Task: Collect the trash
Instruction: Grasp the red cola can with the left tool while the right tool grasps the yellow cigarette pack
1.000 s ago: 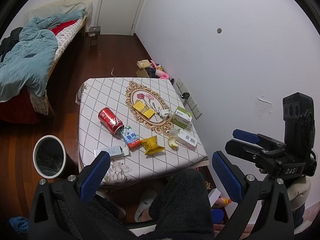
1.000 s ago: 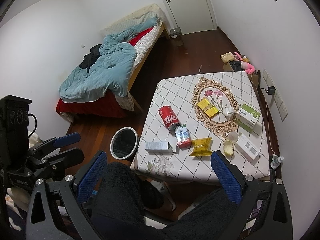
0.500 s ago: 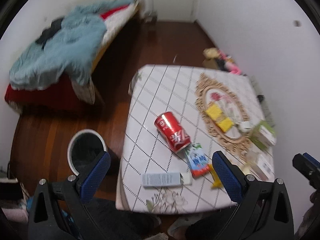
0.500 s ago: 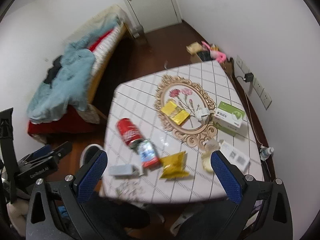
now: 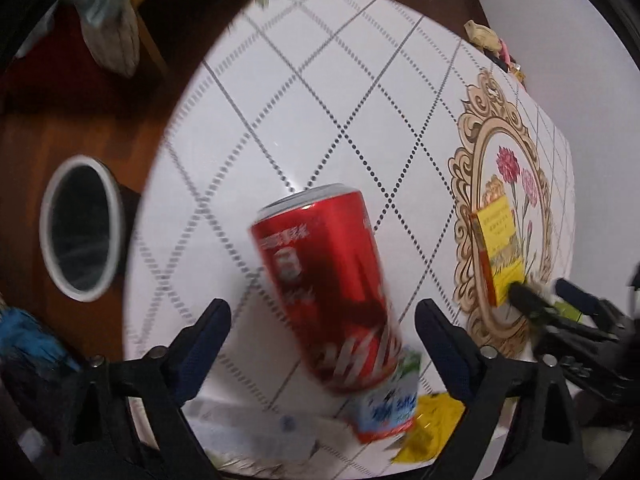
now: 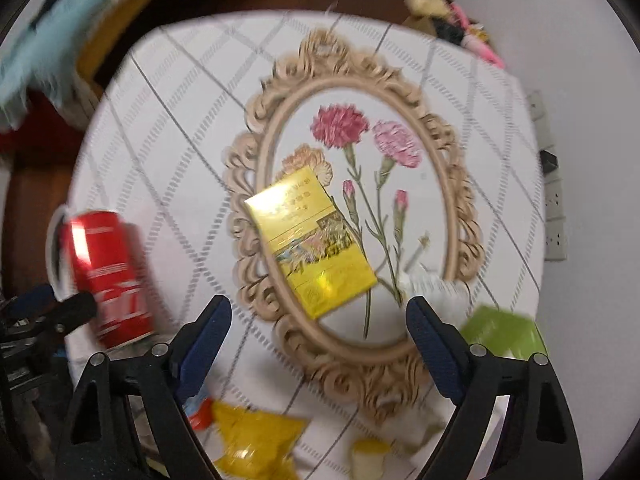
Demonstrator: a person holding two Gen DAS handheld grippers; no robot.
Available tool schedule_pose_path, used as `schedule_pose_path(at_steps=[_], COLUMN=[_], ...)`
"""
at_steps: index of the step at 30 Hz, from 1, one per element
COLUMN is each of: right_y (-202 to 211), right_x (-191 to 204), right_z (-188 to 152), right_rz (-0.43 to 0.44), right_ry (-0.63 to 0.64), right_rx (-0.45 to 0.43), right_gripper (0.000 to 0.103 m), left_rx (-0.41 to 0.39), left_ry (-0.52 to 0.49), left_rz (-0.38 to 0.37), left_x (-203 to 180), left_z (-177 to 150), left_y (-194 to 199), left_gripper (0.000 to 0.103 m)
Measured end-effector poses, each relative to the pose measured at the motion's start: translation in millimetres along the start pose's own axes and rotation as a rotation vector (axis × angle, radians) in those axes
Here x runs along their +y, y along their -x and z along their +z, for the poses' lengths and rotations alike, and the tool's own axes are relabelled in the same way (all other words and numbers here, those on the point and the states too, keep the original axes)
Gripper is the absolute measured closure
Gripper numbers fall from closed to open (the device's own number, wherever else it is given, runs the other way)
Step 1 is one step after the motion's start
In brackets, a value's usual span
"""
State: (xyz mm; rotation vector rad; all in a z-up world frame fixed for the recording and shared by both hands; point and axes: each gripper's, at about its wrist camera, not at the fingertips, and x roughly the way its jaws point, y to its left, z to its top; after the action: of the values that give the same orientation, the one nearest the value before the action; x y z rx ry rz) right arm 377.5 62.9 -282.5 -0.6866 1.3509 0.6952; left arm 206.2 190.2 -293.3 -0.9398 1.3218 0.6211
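- Left gripper [image 5: 322, 346]: jaws spread wide, nothing held; blue pads on either side of the lower half of the red can [image 5: 328, 280]; can lies between the fingers but no contact visible on either pad.
- Red can lies on its side on the surface [image 5: 304, 92]; long axis runs from silver rim at upper left to the other end at lower right, near the camera; in the right wrist view the same can [image 6: 106, 272] sits at far left, just beside the left gripper's dark fingertip.
- Can lettering: white script on red, motion-blurred; not readable.
- Blue-and-white carton [image 5: 386, 404] touches the can's near end; blue characters on it, too blurred to read; yellow wrapper [image 5: 430, 428] just beside it at the surface's near edge.
- Right gripper [image 6: 318, 342]: jaws also wide apart, empty; hovers over the ornate oval frame print [image 6: 256, 184] on the cloth.
- Yellow box [image 6: 310, 242] lies flat inside the oval, ahead of the right gripper and between the lines of its fingers, clear of both pads; long axis runs upper left to lower right; printed text and a picture on top, unreadable through blur.
- Green box [image 6: 500, 330] at right, just past the right finger; crumpled yellow wrapper [image 6: 256, 436] near the lower edge.
- Bin [image 5: 82, 228], white rim, dark inside, stands on the wooden floor left of the surface, well apart from the can.
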Motion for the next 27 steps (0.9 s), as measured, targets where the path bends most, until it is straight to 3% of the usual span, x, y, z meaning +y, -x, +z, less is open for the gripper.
schedule_pose_path(at_steps=[3,5,8,14,16,20,22,24,27], right_y=[-28.9,-43.1,-59.2,-70.1,-72.8,-82.7,-83.5,-81.1,-85.9], right_x=[1.8,1.3,-3.4,-10.0,-12.2,-15.8,-9.8,0.5,14.3], right_z=[18.1,27.7,38.1,41.9,37.7,30.7,28.0,31.9,37.4], right_rz=[-0.011,-0.017,0.008,0.037,0.077,0.248,0.209,0.109,0.079], right_ry=[0.039,0.052,0.036,-0.017,-0.085,-0.214,-0.176,-0.095,-0.019], right_rx=[0.045,0.059,0.078,0.092,0.135,0.231,0.215,0.168,0.143], right_gripper=[0.013,0.013,0.013,0.030,0.030,0.028,0.021,0.020,0.020], left_rx=[0.010,0.007,-0.014,-0.102,-0.113,-0.096,-0.096,-0.104,-0.115], left_ry=[0.041,0.045,-0.003,-0.197,-0.233,-0.236,-0.230,-0.233,-0.241], left_rz=[-0.038,-0.050,-0.039,0.141,0.171,0.171,0.167,0.166,0.167], left_x=[3.7,5.2,0.1,-21.0,-24.3,-26.0,-27.3,-29.7,-23.7], left_z=[5.8,7.7,9.6,16.8,17.9,20.9,21.1,18.1,19.0], left_y=[-9.6,-11.7,-6.6,5.2,6.8,2.3,2.4,0.9,-1.9], left_gripper=[0.023,0.038,0.038,0.039,0.039,0.038,0.038,0.038,0.038])
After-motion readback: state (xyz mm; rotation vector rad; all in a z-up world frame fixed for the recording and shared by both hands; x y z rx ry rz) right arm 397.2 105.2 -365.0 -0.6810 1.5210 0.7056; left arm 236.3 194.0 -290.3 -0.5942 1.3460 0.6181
